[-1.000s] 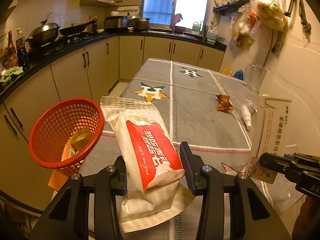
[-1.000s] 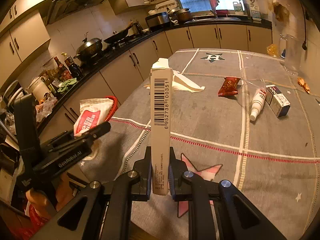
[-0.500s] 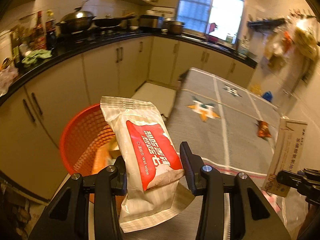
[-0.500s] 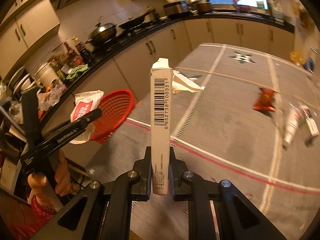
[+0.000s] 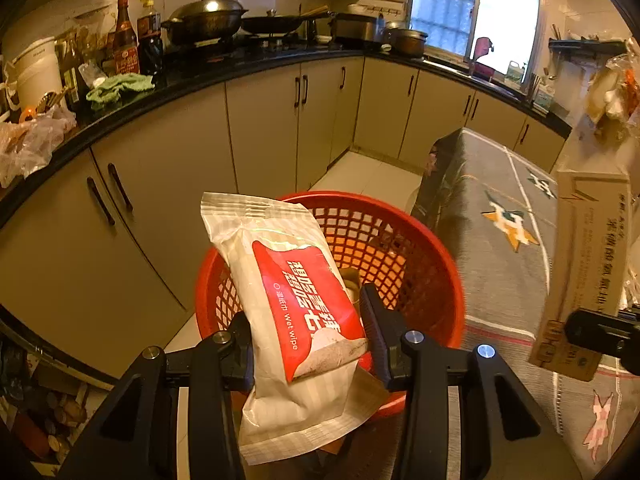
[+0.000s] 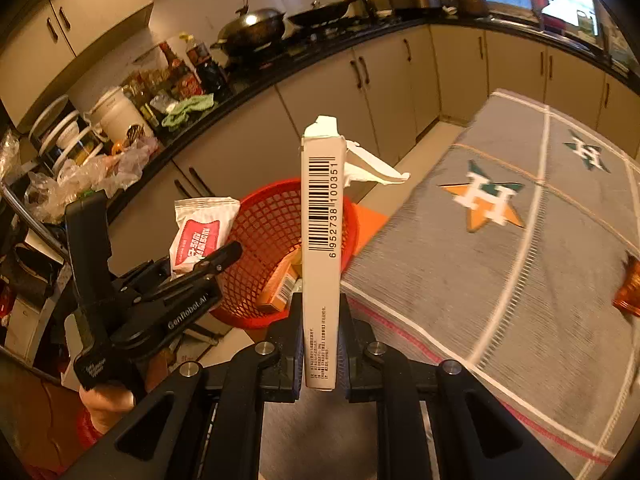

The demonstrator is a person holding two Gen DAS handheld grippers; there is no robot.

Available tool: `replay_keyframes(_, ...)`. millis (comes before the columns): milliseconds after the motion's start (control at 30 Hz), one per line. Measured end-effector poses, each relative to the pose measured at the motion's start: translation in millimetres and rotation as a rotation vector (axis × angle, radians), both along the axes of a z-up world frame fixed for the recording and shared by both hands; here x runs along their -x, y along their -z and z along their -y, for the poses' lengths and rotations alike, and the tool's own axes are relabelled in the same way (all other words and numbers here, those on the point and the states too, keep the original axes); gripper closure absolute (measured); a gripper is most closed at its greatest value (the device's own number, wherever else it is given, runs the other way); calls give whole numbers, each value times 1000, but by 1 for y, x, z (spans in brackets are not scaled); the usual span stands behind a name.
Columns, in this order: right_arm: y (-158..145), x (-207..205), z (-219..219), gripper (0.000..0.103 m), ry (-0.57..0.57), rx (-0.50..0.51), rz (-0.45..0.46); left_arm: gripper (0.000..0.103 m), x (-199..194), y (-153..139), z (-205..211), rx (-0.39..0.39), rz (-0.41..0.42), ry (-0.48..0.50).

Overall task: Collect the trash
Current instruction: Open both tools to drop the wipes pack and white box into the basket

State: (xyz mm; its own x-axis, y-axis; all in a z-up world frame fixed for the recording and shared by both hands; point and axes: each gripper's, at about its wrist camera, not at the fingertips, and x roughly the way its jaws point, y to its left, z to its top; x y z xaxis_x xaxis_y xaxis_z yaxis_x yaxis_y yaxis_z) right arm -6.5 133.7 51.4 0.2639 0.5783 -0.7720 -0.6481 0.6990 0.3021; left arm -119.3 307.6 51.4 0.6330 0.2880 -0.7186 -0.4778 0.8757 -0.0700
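Fingers (image 5: 378,320) clamped – left gripper (image 5: 308,332) on wet-wipe pack (image 5: 292,300), right gripper (image 6: 320,340) on carton (image 6: 320,240).

The left gripper (image 5: 308,340) points steeply downward, its two black fingers clamped against the sides of a wet-wipe pack (image 5: 292,304) that stands up between the jaws and leans beyond their tips. The right gripper (image 6: 320,344) also tilts downward, its jaws pressed tight on the lower end of a slim carton (image 6: 321,248) that rises straight up from between them. In the right wrist view the left gripper shows to the left of these jaws, with part of a hand (image 6: 108,404) gripping its handle below
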Motion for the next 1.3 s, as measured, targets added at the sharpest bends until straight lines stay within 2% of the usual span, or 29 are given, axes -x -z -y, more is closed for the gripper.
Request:
replay_keyframes(167,11,-8,-35,88,-30,31,-14,61,-7,10,-11,12,-18,-11)
replay_keyframes(467,23,-20,-64,87,-45,42,-36,61,-16,19,-20,30,-17,-15)
replay_keyframes(1133,49,-42,-87,86,-41,69,-83,61,-35,34,-34,85,-12,-16)
replay_keyframes(1300,51,-45,-85,86,-36,67,-96,56,-36,37,-41,108,-15,-23)
